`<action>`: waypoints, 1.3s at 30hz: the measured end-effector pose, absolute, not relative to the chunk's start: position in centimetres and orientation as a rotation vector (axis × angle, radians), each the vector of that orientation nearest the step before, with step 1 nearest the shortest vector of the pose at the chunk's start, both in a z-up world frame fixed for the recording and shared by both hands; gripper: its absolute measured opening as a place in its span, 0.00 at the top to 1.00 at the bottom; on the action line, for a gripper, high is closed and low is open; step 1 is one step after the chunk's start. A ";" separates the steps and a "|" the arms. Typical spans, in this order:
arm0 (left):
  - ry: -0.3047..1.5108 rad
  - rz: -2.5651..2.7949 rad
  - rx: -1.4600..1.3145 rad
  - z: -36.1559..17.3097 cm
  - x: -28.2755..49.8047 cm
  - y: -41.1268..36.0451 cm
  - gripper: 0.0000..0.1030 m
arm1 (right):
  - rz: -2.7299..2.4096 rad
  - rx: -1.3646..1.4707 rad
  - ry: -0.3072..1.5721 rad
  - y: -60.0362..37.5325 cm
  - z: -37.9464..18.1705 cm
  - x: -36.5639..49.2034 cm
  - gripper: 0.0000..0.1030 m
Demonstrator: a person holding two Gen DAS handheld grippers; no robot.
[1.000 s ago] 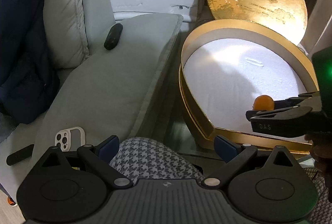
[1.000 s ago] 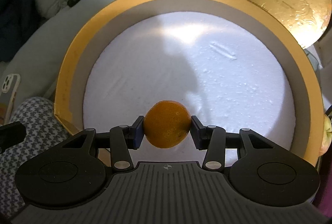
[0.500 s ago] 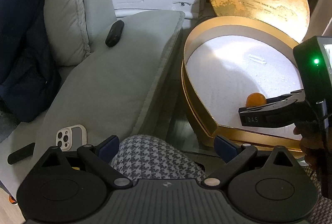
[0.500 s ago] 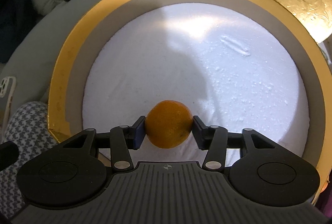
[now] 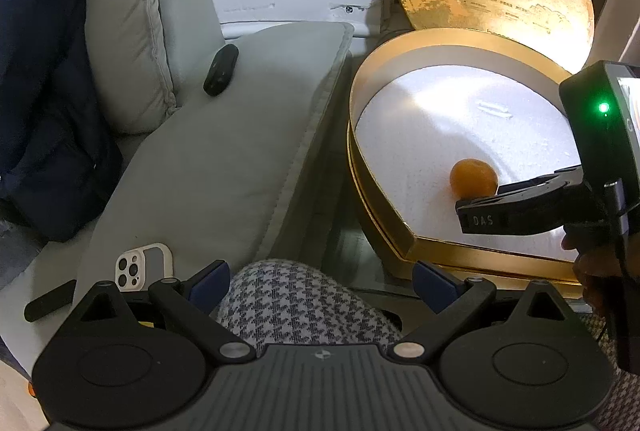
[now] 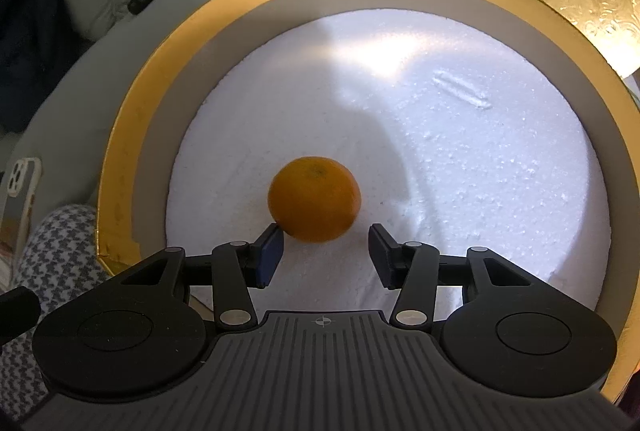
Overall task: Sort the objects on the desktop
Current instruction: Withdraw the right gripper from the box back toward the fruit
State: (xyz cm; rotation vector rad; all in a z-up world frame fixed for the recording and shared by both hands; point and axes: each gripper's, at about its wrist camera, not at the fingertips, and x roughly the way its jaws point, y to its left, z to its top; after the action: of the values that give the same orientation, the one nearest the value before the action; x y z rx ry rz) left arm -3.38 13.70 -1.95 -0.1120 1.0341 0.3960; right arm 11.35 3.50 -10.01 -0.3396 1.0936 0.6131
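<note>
Right wrist view: the right gripper (image 6: 324,257) tilts steeply down, its jaws just opened and clear of the smooth round orange (image 6: 314,199) resting on grainy white foam in the round gold box (image 6: 120,159). The left gripper (image 5: 322,283) hangs spread and empty.

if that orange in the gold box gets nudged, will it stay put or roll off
The orange looks round and smooth, so a nudge would probably roll it across the flat white foam floor. The gold box has a raised wall all round, which should stop it. The right gripper stands open, pads off the fruit.
</note>
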 end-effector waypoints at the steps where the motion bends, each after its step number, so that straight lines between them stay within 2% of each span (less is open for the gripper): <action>1: 1.033 0.396 -0.107 -1.9 -3.4 13.6 0.04 | 0.614 -0.337 1.093 3.4 -9.9 11.4 0.49; 10: 1.029 0.373 -0.046 -1.1 -3.5 11.7 0.04 | 0.638 -0.248 1.081 0.5 -7.6 10.0 0.49; 21: 1.028 0.282 0.066 -0.5 -2.8 7.2 0.04 | 0.523 -0.060 0.981 -9.2 -2.7 5.4 0.49; 29: 1.032 0.208 0.148 -0.1 -2.0 4.2 0.04 | 0.441 0.025 0.952 -14.3 -1.6 2.6 0.48; 39: 1.041 0.138 0.209 0.1 -1.3 1.2 0.02 | 0.378 0.090 0.931 -18.1 -1.0 0.4 0.40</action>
State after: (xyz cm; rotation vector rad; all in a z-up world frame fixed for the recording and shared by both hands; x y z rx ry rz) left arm -1.31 1.20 0.13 0.2090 1.0409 0.1376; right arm 0.40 -18.05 -1.03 0.0898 0.9312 0.3775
